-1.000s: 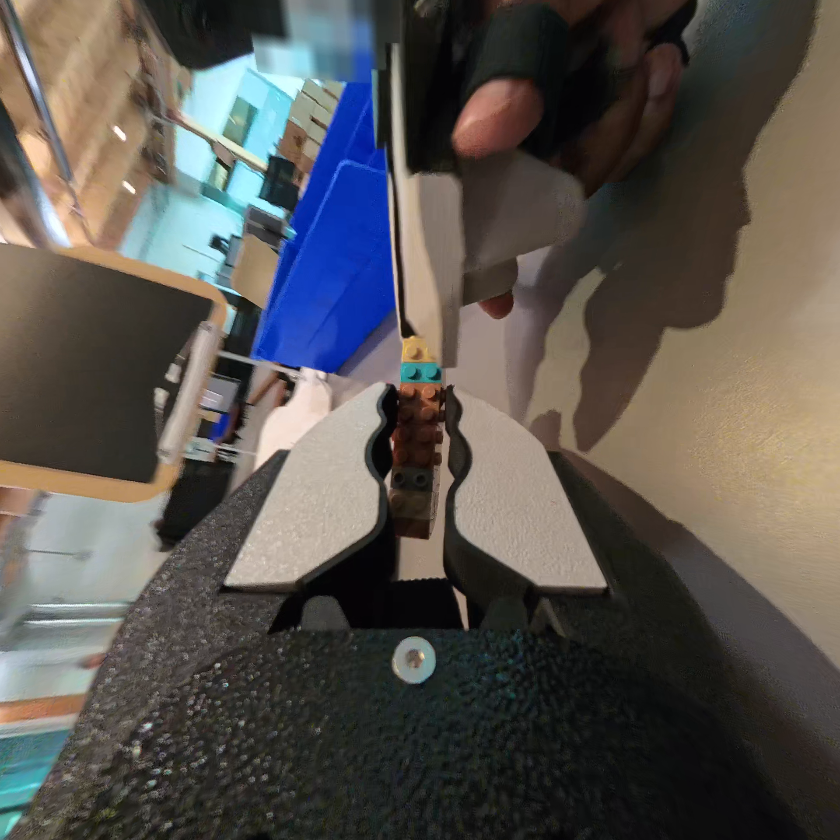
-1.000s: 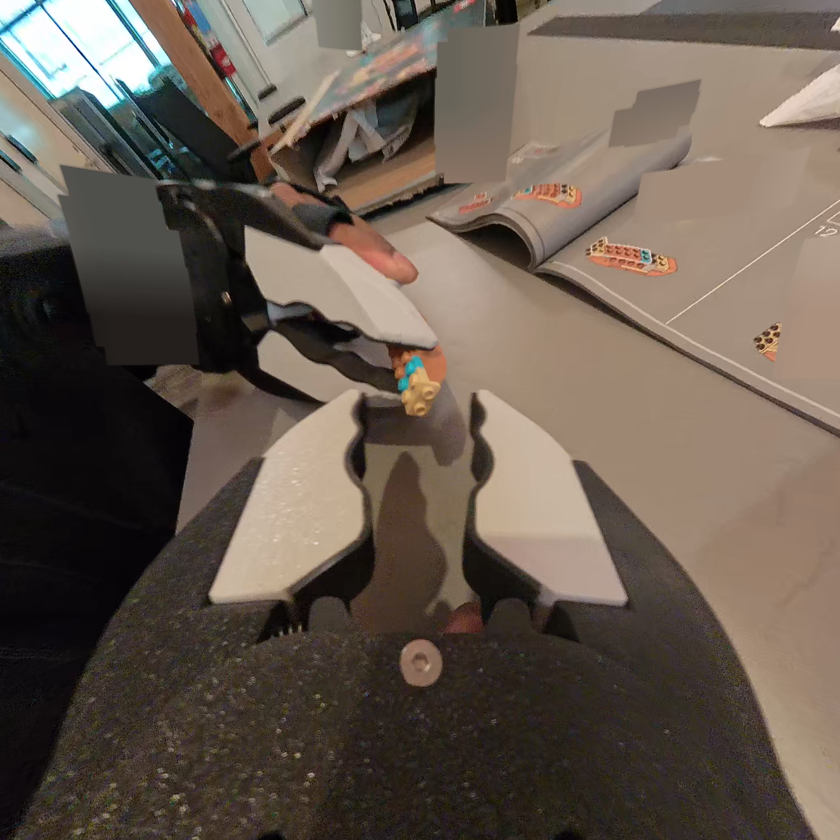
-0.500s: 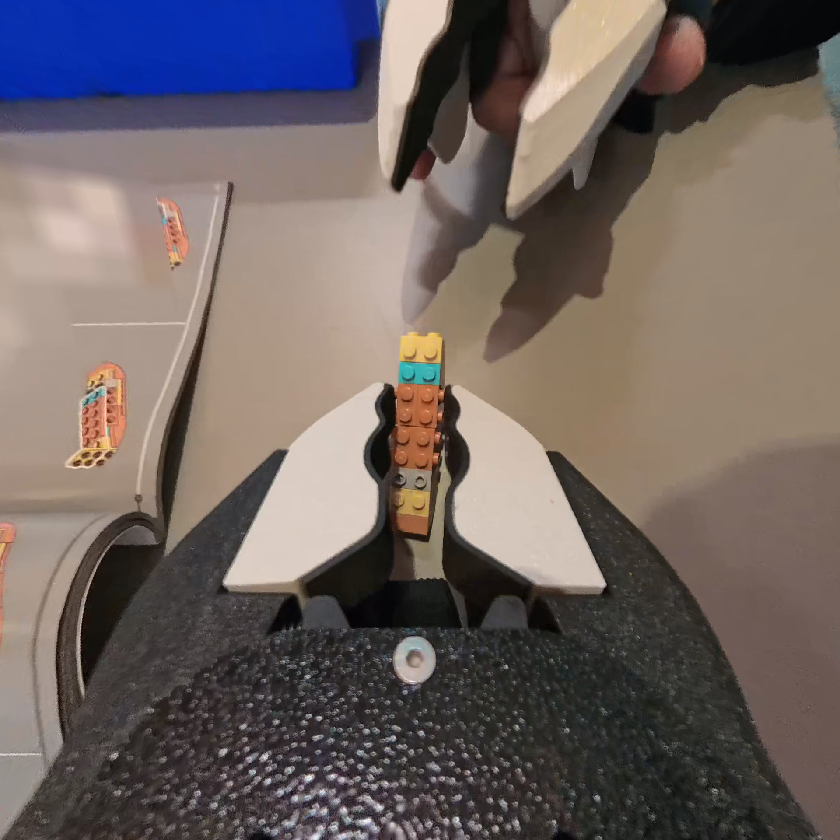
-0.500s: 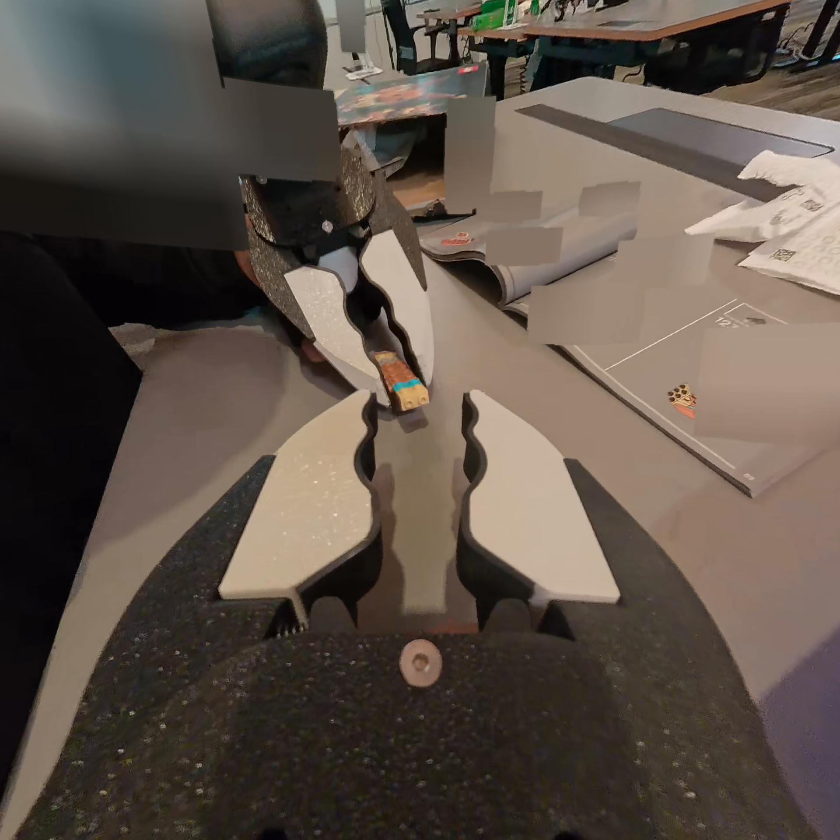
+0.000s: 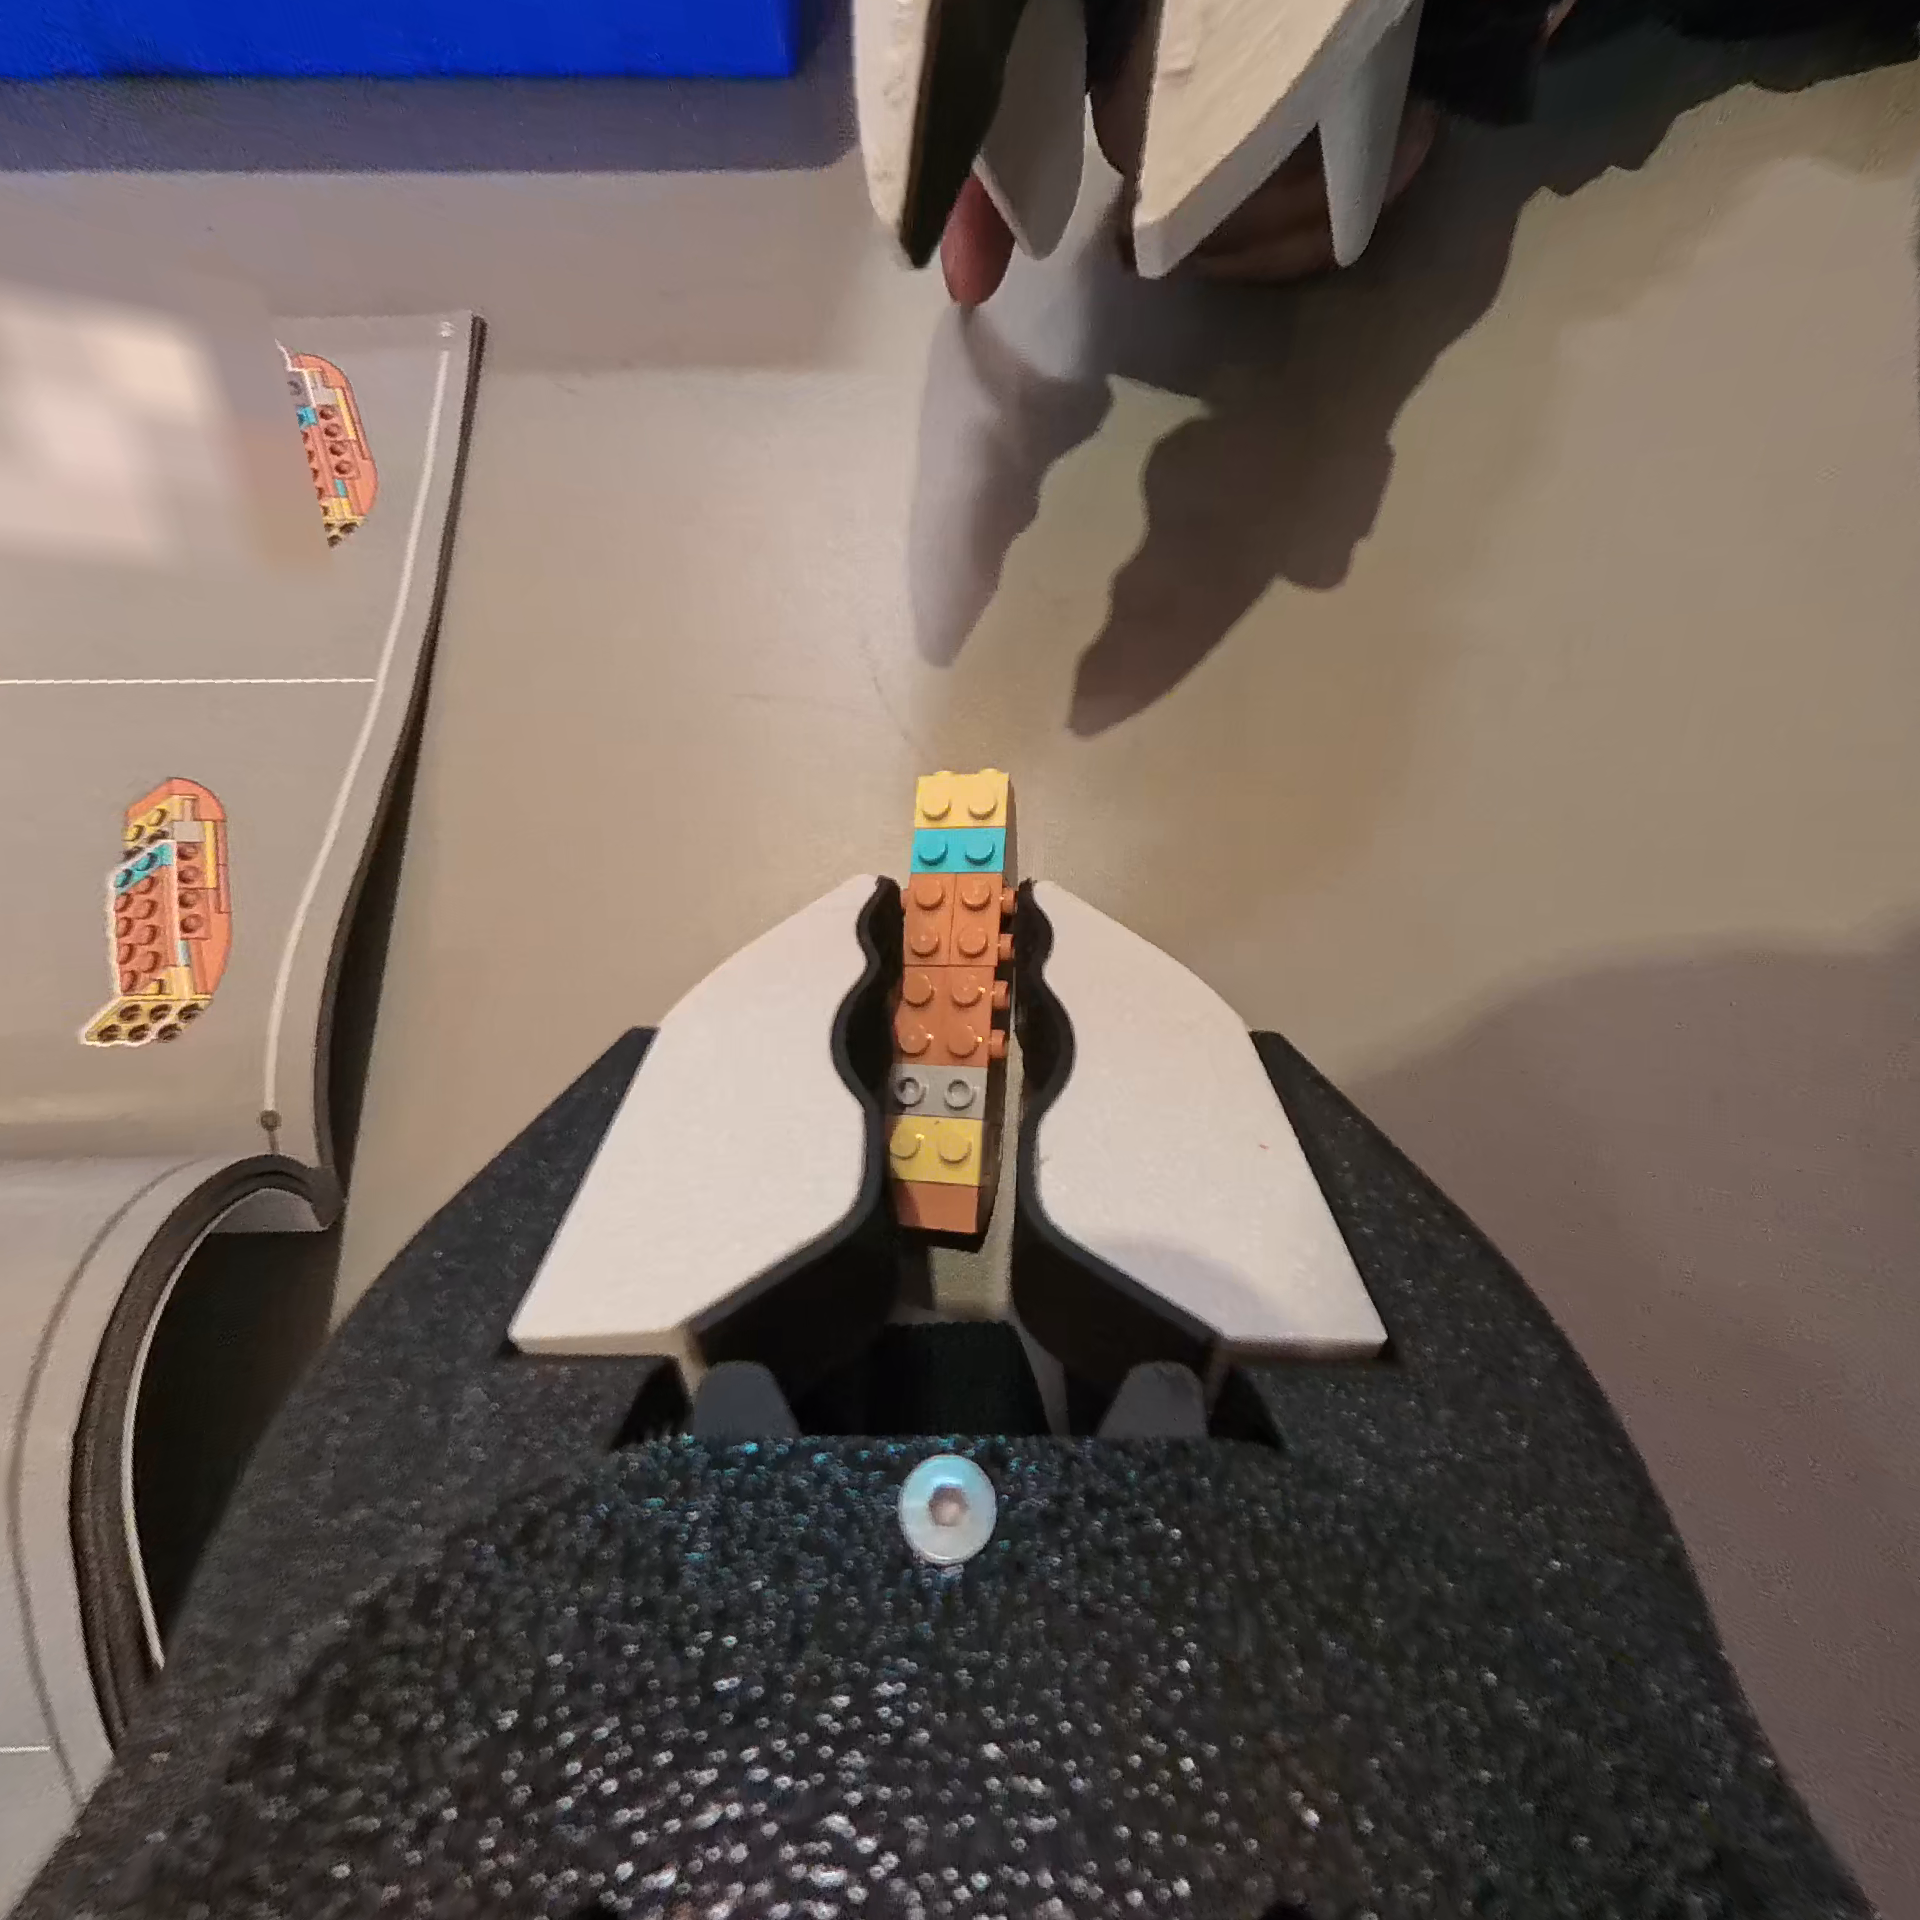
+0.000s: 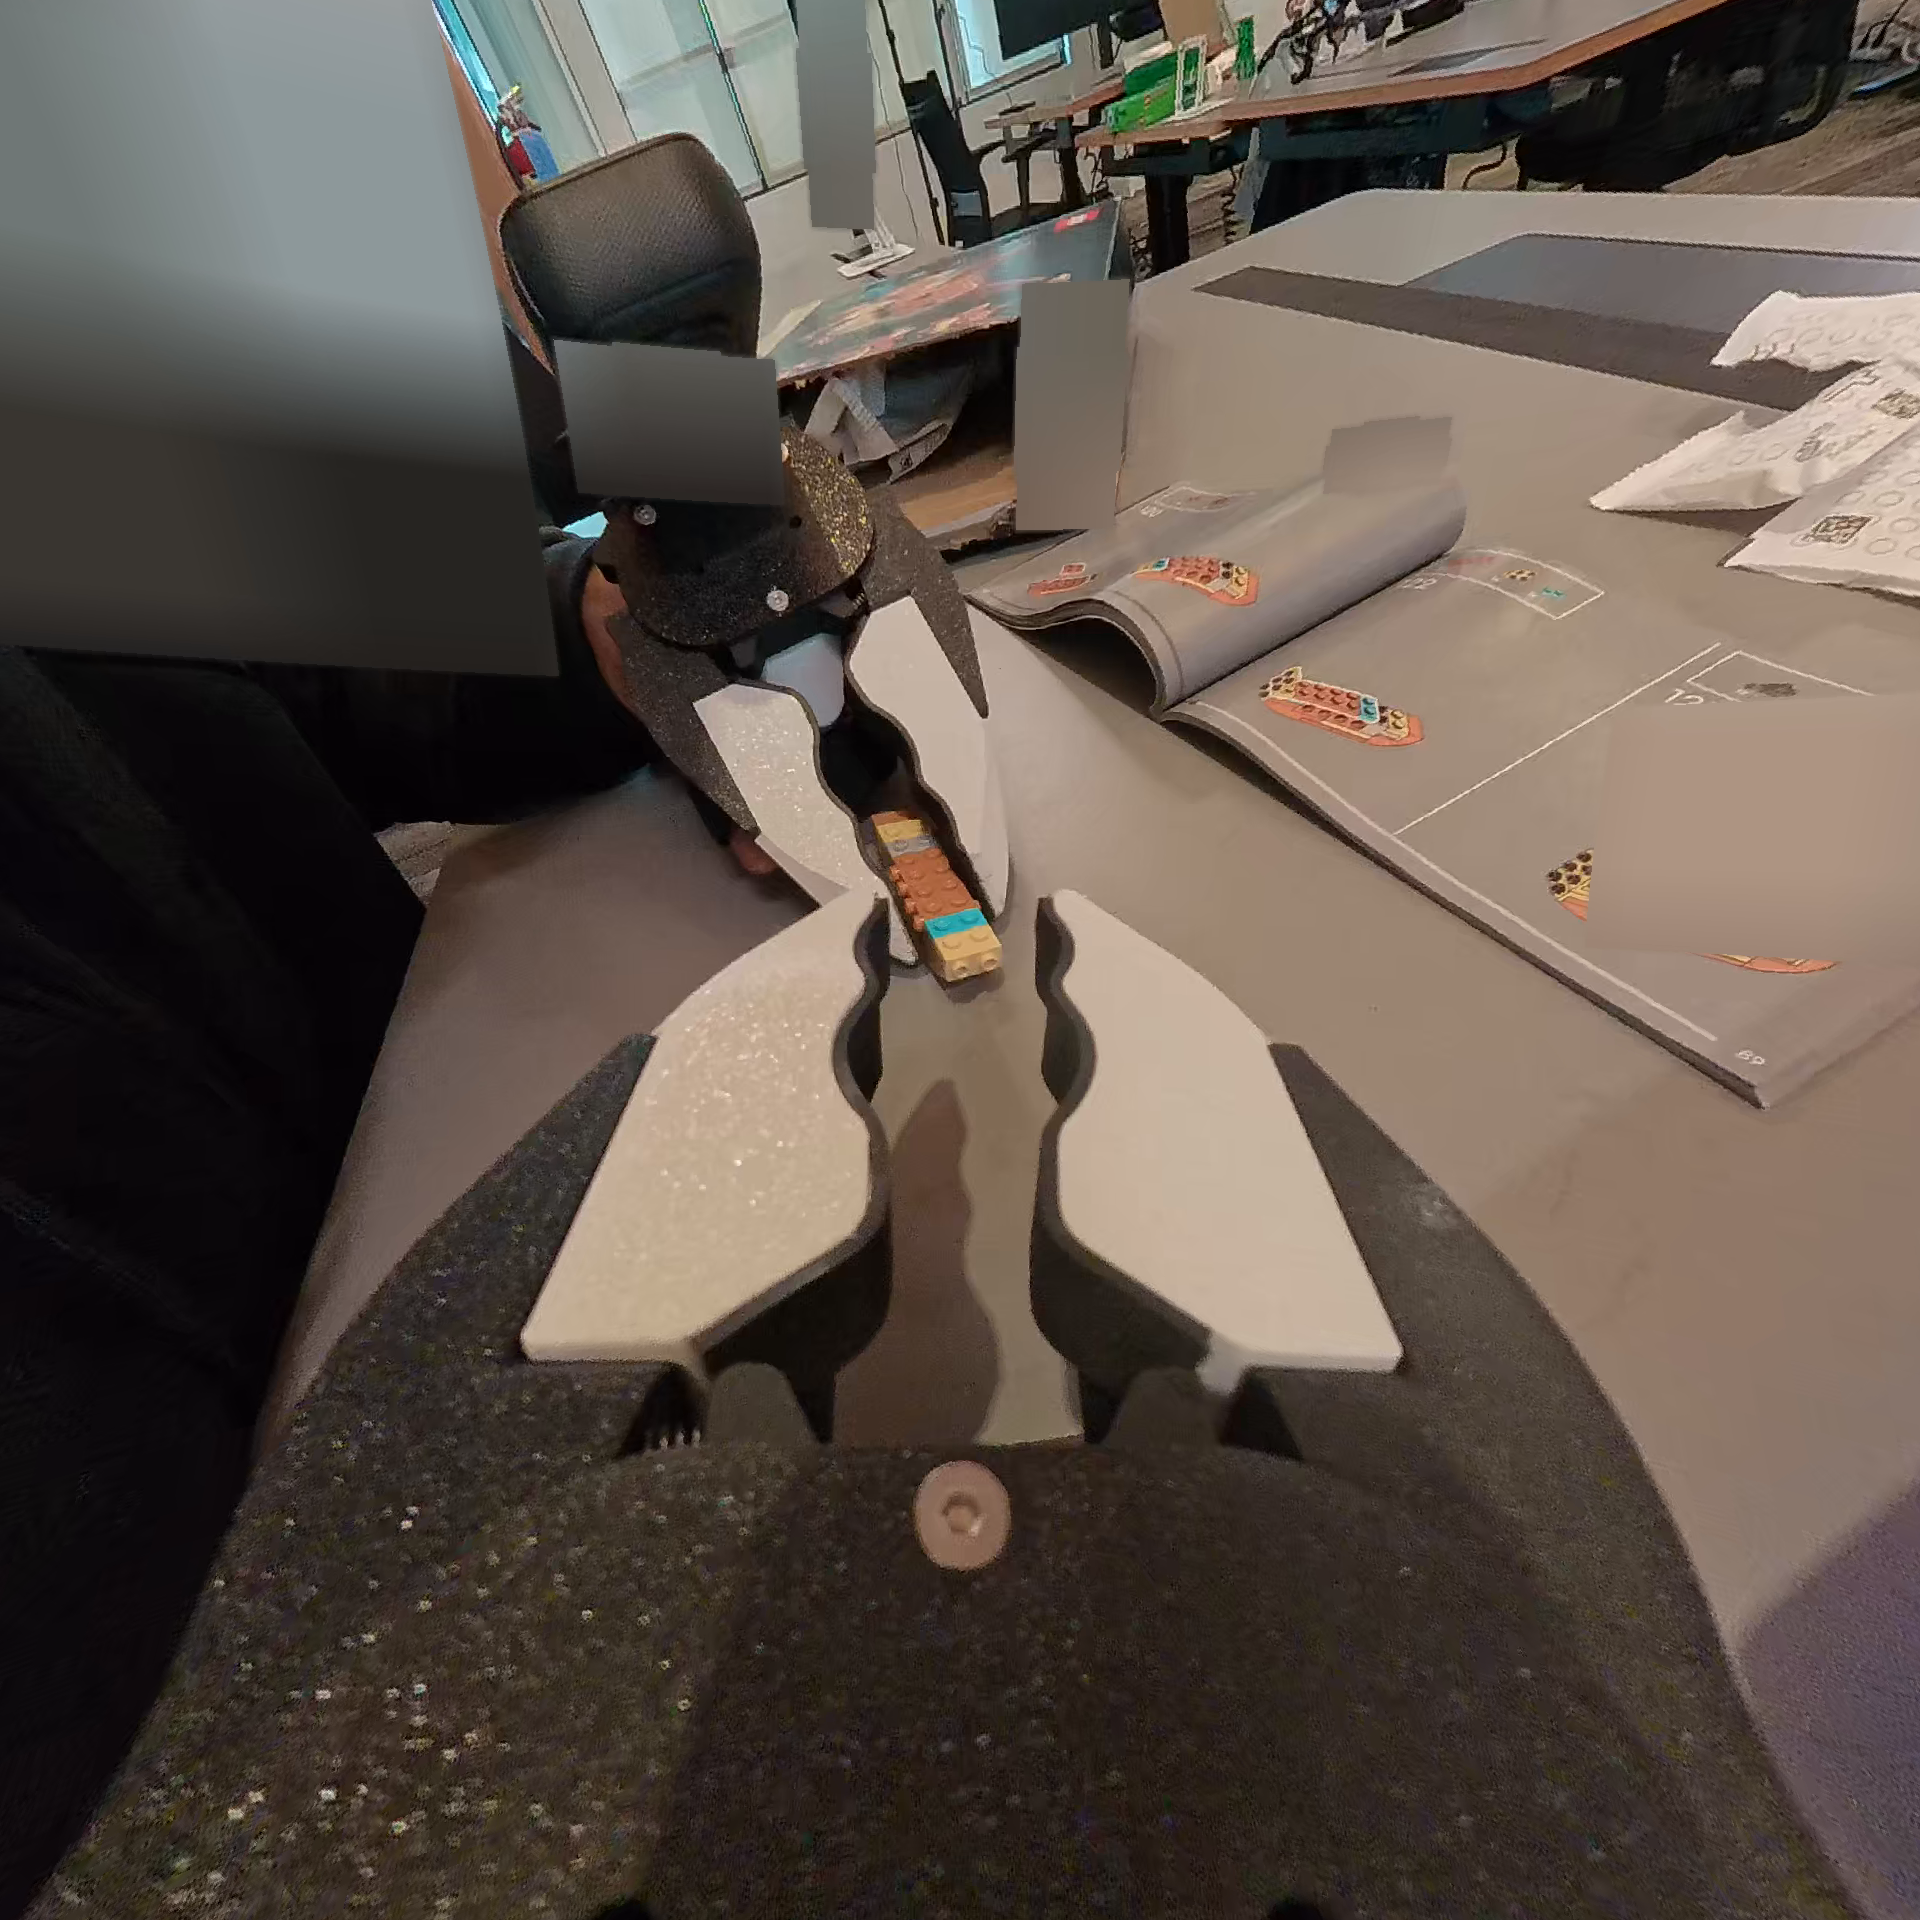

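My left gripper [image 5: 951, 894] is shut on a narrow brick assembly [image 5: 951, 987] of brown bricks with grey and yellow ones at the near end. Its teal and yellow tip sticks out past the fingertips, low over the grey table [image 5: 665, 665]. The right wrist view shows the same assembly [image 6: 940, 904] clamped between the left gripper's fingers [image 6: 790, 790], pointing at me. My right gripper [image 6: 956, 914] is open and empty, its fingertips on either side of the assembly's yellow tip without touching it. It also shows at the top of the left wrist view [image 5: 1039, 197].
An open instruction booklet [image 6: 1455, 748] with pictures of a brick model lies on the table to the right; its edge shows in the left wrist view [image 5: 208, 727]. White paper bags [image 6: 1829, 447] lie at the far right. A blue bin [image 5: 395, 36] and a black chair [image 6: 634, 260] stand beyond. Left tips to right tips: about 9 cm.
My left gripper turned level and came down toward the table, still holding the assembly. My right gripper narrowed its jaws and drew back, now facing the assembly's tip.
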